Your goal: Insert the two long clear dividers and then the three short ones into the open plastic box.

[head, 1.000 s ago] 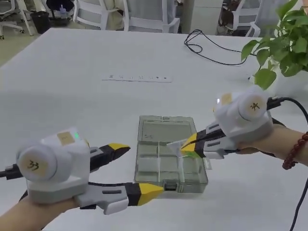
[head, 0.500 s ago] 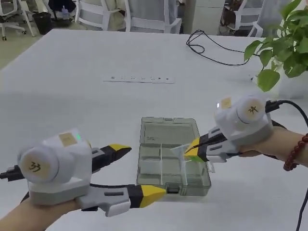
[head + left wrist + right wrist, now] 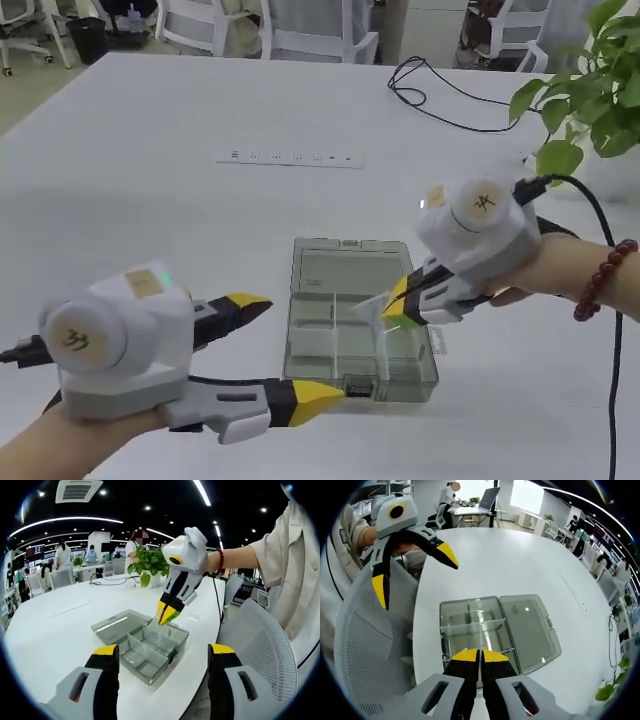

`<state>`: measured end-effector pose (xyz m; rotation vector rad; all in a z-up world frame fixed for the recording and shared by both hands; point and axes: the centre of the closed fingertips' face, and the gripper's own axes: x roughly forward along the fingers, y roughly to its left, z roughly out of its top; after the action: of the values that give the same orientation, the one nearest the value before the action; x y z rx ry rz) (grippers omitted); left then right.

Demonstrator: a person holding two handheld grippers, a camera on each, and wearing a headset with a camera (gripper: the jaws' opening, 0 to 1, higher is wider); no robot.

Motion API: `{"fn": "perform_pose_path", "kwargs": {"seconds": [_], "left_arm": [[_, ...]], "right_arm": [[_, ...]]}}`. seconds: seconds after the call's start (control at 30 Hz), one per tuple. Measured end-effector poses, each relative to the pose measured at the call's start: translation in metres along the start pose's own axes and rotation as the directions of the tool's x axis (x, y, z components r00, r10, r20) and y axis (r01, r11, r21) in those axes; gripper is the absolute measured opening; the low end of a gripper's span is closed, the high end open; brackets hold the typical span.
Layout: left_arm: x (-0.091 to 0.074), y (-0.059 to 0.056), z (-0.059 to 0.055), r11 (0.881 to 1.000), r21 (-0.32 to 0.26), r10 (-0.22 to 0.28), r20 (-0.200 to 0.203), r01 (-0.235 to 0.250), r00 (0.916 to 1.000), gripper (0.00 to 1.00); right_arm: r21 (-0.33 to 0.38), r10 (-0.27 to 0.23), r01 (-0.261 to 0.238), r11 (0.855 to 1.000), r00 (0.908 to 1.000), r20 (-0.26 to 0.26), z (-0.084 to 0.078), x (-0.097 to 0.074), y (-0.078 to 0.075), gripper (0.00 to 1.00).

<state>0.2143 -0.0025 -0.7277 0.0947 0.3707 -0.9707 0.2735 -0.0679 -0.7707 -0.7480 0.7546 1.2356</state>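
White table [image 3: 150,150] bears the box [image 3: 345,268]; left gripper [image 3: 301,346] gapes, right gripper [image 3: 398,306] pinches a barely visible divider [image 3: 375,312].

White-and-grey grippers, yellow at the tips.
The left gripper [image 3: 298,346] and right gripper [image 3: 398,305] have round white housings with tan handwritten stickers [image 3: 72,342] and black-and-yellow jaw ends; a black cable [image 3: 590,215], dark-red bead bracelet [image 3: 598,282] and beige sleeve [image 3: 287,555] complete them.
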Motion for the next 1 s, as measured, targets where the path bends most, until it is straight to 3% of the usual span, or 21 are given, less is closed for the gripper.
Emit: {"fn": "perform_pose_path", "kwargs": {"seconds": [0.33, 0.63, 1.0], "left_arm": [[0.0, -0.002, -0.001, 1.0, 0.0, 0.004, 0.001, -0.004, 1.0, 0.72], [-0.002, -0.002, -0.003, 1.0, -0.001, 0.012, -0.004, -0.012, 0.9999, 0.72], [0.0, -0.003, -0.004, 1.0, 0.002, 0.01, -0.009, -0.01, 0.9999, 0.72]], "right_arm": [[-0.147, 0.038, -0.048, 0.988, 0.9967, -0.072, 0.005, 0.01, 0.007, 0.02], [-0.167, 0.043, -0.06, 0.984, 0.9938, -0.102, 0.007, 0.019, 0.008, 0.02], [-0.197, 0.052, -0.071, 0.978, 0.9939, -0.097, 0.007, 0.018, 0.009, 0.02]]}}
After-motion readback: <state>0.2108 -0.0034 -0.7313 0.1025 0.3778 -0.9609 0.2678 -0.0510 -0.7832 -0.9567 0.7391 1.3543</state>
